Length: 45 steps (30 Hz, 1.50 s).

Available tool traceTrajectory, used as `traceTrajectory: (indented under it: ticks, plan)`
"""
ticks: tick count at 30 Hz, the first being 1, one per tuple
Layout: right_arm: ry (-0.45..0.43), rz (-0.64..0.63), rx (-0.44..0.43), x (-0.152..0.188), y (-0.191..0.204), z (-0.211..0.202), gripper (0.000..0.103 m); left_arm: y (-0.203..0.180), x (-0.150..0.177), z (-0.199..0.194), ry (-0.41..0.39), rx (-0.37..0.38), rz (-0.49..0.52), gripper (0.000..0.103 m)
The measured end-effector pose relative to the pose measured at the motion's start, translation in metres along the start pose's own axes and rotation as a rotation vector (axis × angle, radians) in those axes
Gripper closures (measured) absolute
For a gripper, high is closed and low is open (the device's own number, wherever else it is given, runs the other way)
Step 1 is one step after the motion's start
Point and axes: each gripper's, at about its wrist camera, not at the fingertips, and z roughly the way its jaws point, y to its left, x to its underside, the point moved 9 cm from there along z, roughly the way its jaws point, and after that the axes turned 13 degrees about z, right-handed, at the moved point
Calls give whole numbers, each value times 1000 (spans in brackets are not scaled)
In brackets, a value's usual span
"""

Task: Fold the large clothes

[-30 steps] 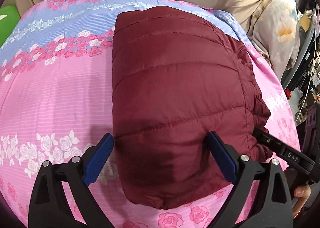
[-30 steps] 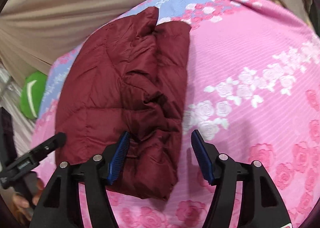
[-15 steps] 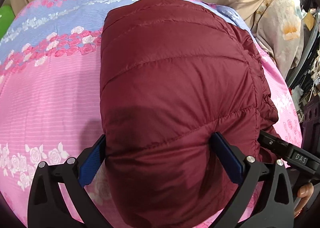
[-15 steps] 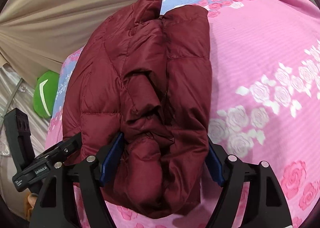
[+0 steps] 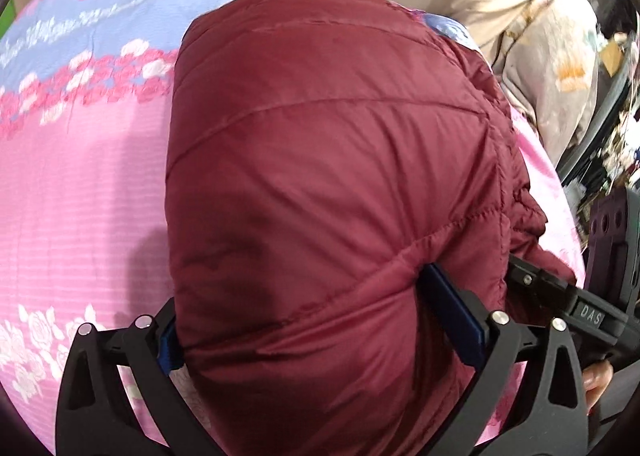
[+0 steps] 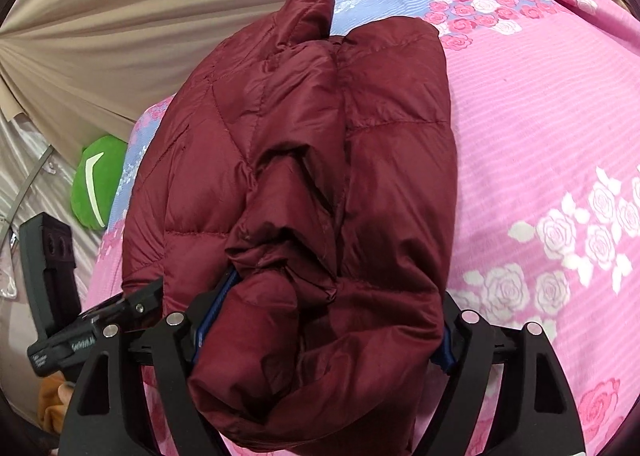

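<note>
Ahead of both tongs a beige curtain [image 6: 120, 40] closes off the far side of the pink rose-printed bedspread [image 5: 80, 184], and a green cushion [image 6: 98, 184] sits off to the left of the right gripper [image 6: 320, 332], beyond the bed's edge. To the right of the left gripper [image 5: 320, 320] a pale flowered cloth [image 5: 560, 68] hangs past the bed edge. The folded maroon puffer jacket [image 5: 328, 176] fills the space between each pair of fingers and stretches away forward on the bedspread. The left gripper's blue pads [image 5: 452, 320] press into its near end, clamped on the padding; the right gripper likewise squeezes the bunched layers [image 6: 320, 216] at its near end. Bare bedspread lies left of the left gripper and right of the right one.
</note>
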Motion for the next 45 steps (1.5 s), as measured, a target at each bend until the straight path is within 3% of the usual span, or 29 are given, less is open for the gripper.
traceTrajectory:
  ticks: [8,13,18,25,31,39,42,45]
  plan:
    - [-2,45,-41,2,12,1,65,-13,-12,-10,-20,-73,113,19]
    - [-60,35,-19,5,29,-12,80,-22,-20,-22,-40,-83,158,39]
    - [-136,2,-15,8,52,-40,84,-34,-25,-41,-65,-41,197,55]
    - [-249,-47,-22,15,83,-87,85,-47,-35,-84,-148,41,212,62]
    - [-410,-137,-58,16,125,-147,86,-54,-56,-151,-293,58,277,63]
    - [-657,-345,-211,12,240,-216,85,-29,-94,-282,-614,-42,381,63]
    - [-690,-401,-276,4,281,-218,84,-2,-109,-318,-709,-108,397,62]
    - [-672,-421,-348,-11,317,-196,83,34,-121,-331,-751,-157,392,61]
